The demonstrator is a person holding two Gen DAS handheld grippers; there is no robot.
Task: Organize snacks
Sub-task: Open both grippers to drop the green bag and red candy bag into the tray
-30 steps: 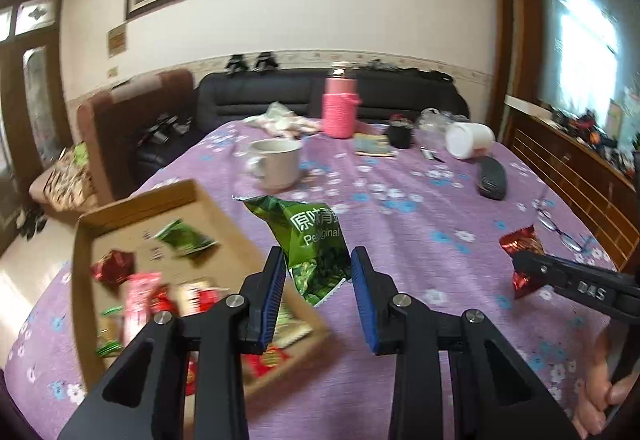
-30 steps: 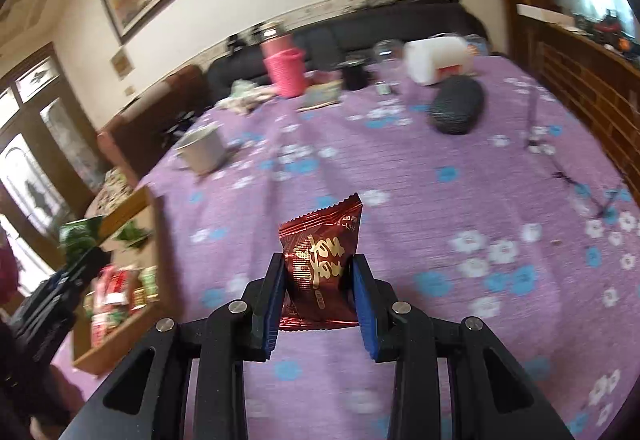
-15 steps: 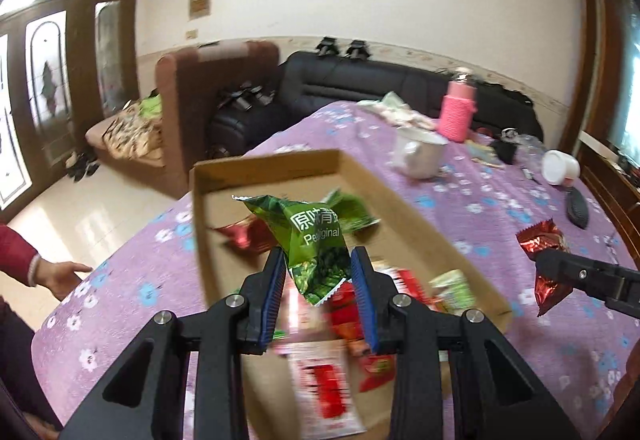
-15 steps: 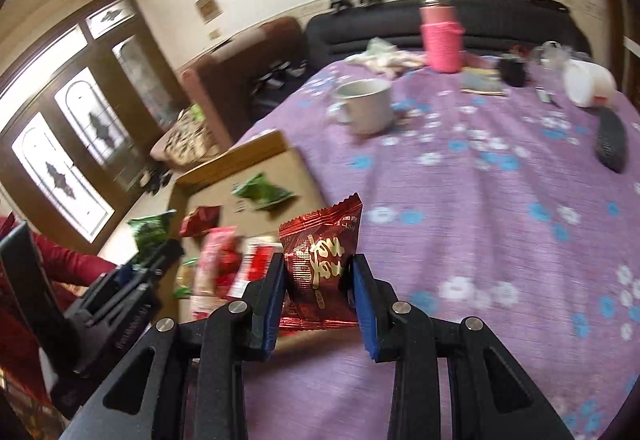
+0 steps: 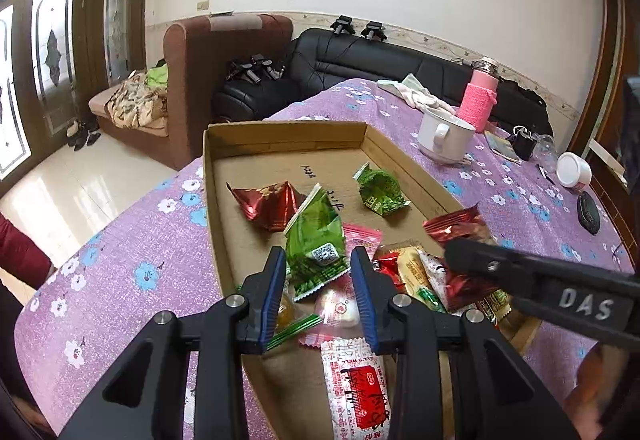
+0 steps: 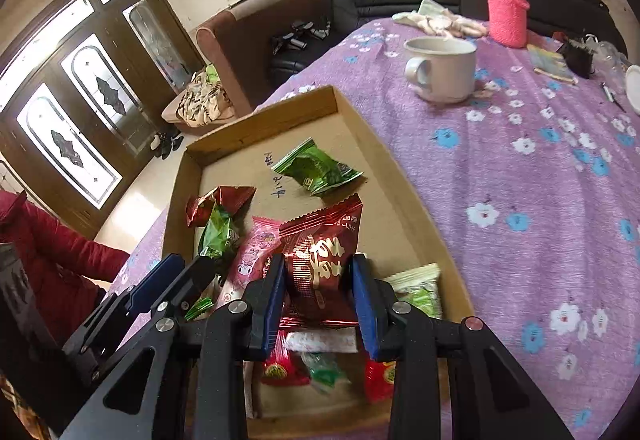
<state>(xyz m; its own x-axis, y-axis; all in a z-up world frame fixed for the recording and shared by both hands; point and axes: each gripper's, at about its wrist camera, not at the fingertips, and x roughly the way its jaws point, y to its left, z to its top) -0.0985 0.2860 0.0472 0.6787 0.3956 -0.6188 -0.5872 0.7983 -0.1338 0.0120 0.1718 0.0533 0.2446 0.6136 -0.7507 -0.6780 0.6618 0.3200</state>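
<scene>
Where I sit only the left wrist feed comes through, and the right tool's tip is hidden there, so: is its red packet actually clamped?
Observer: Yes. The right wrist view shows the red packet squeezed between both pads of the right tool, above the cardboard box.
Operator: Any marking on it?
Observer: Gold lettering across its front.
Operator: And my left tool from that side?
Observer: The left tool shows its green packet right beside a pink packet with a cartoon print.
</scene>
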